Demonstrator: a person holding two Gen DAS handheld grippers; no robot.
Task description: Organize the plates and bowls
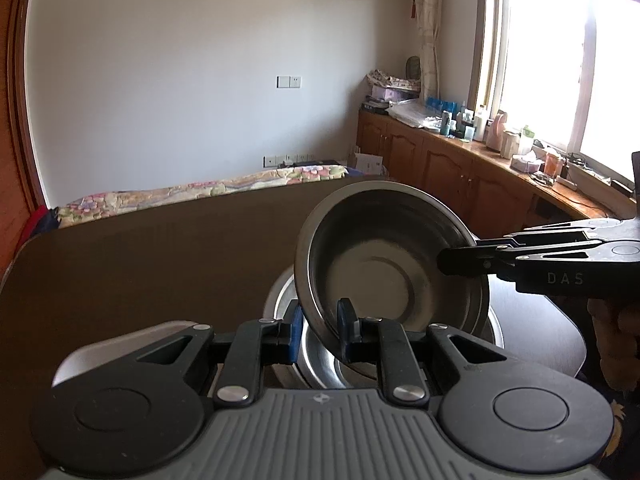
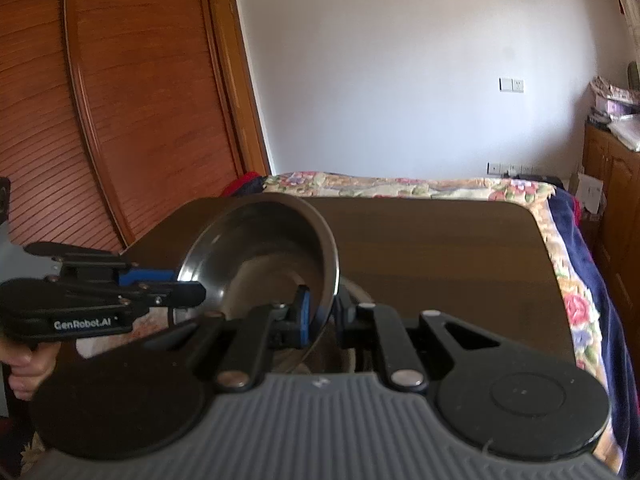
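A steel bowl point(image 1: 384, 256) is held tilted above the dark table point(image 1: 160, 248), its open side toward the left wrist camera. My left gripper point(image 1: 320, 328) is shut on its near rim. My right gripper point(image 1: 460, 262) comes in from the right and is shut on the bowl's right rim. In the right wrist view the same bowl point(image 2: 264, 248) is clamped by my right gripper point(image 2: 324, 312), and my left gripper point(image 2: 188, 286) grips its left rim. Below the bowl lies a stack of steel plates and bowls point(image 1: 320, 368), partly hidden.
A flowered bed cover point(image 1: 208, 192) runs behind the table. Wooden cabinets point(image 1: 460, 168) with bottles and boxes stand under the window at right. A wooden louvred door point(image 2: 100, 100) stands at left. The table's right edge point(image 2: 556, 280) borders the bedding.
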